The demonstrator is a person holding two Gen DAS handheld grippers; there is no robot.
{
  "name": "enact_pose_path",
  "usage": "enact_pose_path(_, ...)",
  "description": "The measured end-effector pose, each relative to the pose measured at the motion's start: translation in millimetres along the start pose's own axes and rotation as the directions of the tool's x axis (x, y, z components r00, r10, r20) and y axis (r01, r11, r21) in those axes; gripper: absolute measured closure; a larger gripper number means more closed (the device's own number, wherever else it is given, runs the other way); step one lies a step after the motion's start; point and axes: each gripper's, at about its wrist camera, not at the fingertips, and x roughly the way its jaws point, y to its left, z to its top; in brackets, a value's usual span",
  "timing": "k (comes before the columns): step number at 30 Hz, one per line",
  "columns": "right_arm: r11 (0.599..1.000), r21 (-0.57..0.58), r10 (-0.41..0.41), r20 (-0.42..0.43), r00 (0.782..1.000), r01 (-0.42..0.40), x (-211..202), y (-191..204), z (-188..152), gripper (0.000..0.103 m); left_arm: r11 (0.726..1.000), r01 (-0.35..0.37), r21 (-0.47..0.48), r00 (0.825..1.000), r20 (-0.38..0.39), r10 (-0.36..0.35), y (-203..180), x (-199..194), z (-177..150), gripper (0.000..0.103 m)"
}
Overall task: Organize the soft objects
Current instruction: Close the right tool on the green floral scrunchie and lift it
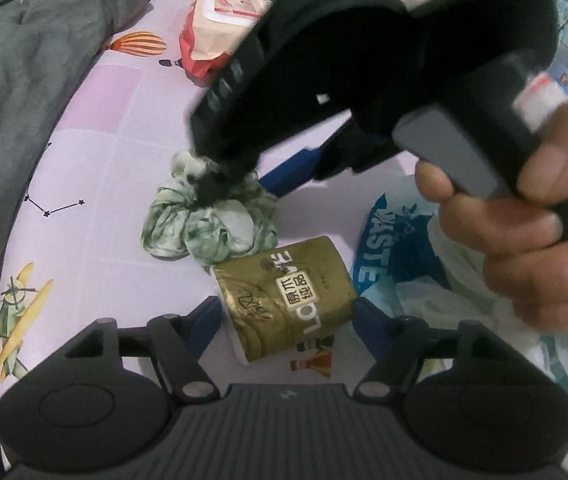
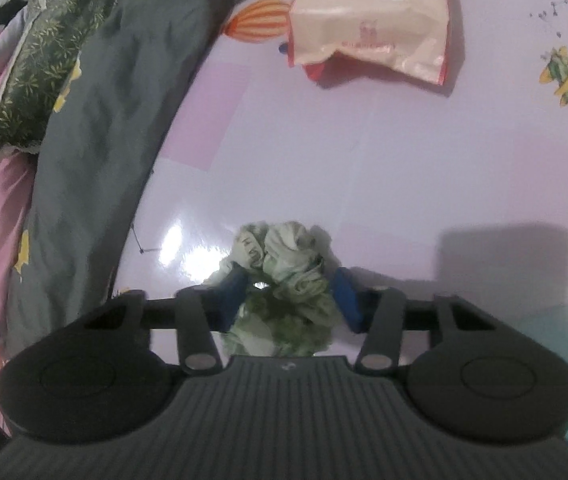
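Observation:
A crumpled green-and-white cloth [image 1: 208, 222] lies on the pink patterned sheet [image 1: 124, 128]. In the right wrist view the cloth [image 2: 284, 276] sits between the blue fingertips of my right gripper [image 2: 290, 292], whose jaws stand around it, partly open. In the left wrist view the right gripper's black body hangs over the cloth. A gold-wrapped tissue roll [image 1: 288, 298] lies between the open jaws of my left gripper [image 1: 288, 320], not squeezed.
A peach pack of wet wipes [image 2: 368, 16] lies further up the sheet. A grey quilt [image 2: 96, 120] borders the left side. A white and blue plastic bag printed "WASTE" [image 1: 388, 248] lies right of the roll.

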Motion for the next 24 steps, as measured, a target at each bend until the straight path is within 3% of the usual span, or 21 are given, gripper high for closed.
enact_pose_path(2,1.0,0.012,0.0,-0.01,1.0,0.0,1.7,-3.0,-3.0,0.08,1.0,-0.001,-0.014,1.0,0.021,0.001,3.7,-8.7,-2.8,0.042)
enact_pose_path(4,1.0,0.03,0.006,-0.004,1.0,-0.005,1.6,-6.2,-4.9,0.086,1.0,0.002,-0.027,0.999,0.035,-0.001,8.4,-16.1,-3.7,0.053)
enact_pose_path(9,0.997,0.068,0.039,0.03,0.999,-0.041,-7.6,-10.7,-6.9,0.091,0.998,0.018,-0.056,0.999,0.048,-0.015,11.7,-26.0,-6.6,0.065)
enact_pose_path(13,0.995,0.072,0.065,0.084,0.994,-0.071,-27.9,-12.6,-9.2,0.092,0.999,0.021,-0.049,0.998,0.057,-0.018,11.1,-31.8,-8.8,0.068)
enact_pose_path(17,0.993,0.073,0.08,0.14,0.987,-0.091,-56.8,-18.1,-10.1,0.092,1.0,0.004,-0.006,0.998,0.066,-0.004,4.3,-37.8,-11.5,0.066)
enact_pose_path(21,0.99,0.087,0.092,0.2,0.976,-0.111,-91.6,-29.9,-15.4,0.092,0.996,-0.048,0.073,0.992,0.117,0.04,-1.1,-44.2,-12.2,0.042)
enact_pose_path(24,0.986,0.103,0.105,0.247,0.963,-0.133,-121.5,-44.6,-25.2,0.092,0.983,-0.082,0.166,0.986,0.155,0.056,-10.3,-47.7,-13.3,0.032)
